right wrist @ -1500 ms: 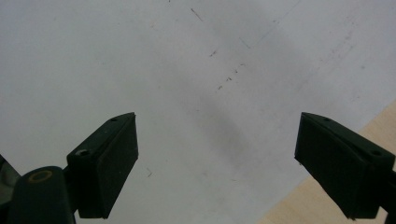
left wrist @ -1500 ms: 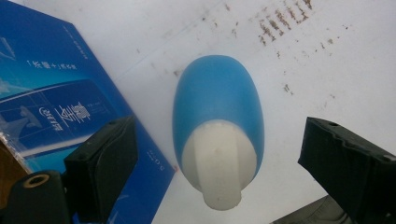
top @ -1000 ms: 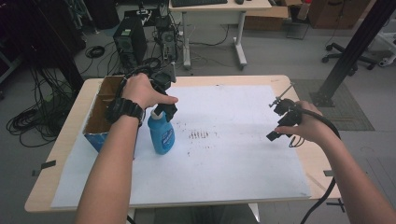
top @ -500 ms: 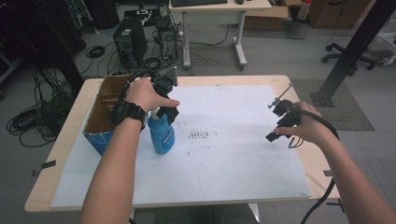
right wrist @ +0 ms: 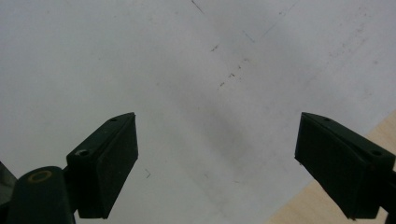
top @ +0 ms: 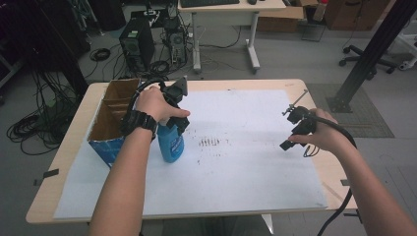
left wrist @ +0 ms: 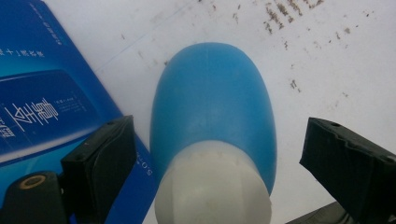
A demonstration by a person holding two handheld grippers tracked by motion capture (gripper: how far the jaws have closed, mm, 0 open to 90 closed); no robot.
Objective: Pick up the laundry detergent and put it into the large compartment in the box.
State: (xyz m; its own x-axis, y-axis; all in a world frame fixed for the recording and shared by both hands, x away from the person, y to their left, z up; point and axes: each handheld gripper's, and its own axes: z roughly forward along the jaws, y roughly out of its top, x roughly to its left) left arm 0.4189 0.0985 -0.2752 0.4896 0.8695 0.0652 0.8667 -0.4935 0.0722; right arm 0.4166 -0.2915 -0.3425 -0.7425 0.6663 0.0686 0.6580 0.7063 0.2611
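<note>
a blue bottle (top: 170, 142) is seen upright on the white sheet (top: 236, 177), just beside a blue-sided carton (top: 110, 118) whose open top is split by card dividers; what the carton holds cannot be made out. the left gripper (left wrist: 212, 154) is held over the bottle with its jaws spread wide, one on each side of the white cap (left wrist: 212, 186), touching neither; the bottle's base is cut off in the left gripper view, and its top is hidden under the left hand (top: 157, 104) in the high view. the right gripper (right wrist: 217, 163) is held open over bare sheet near the table (top: 255, 84) edge. since the earlier frames, the left hand has been drawn slightly up and back from the bottle.
</note>
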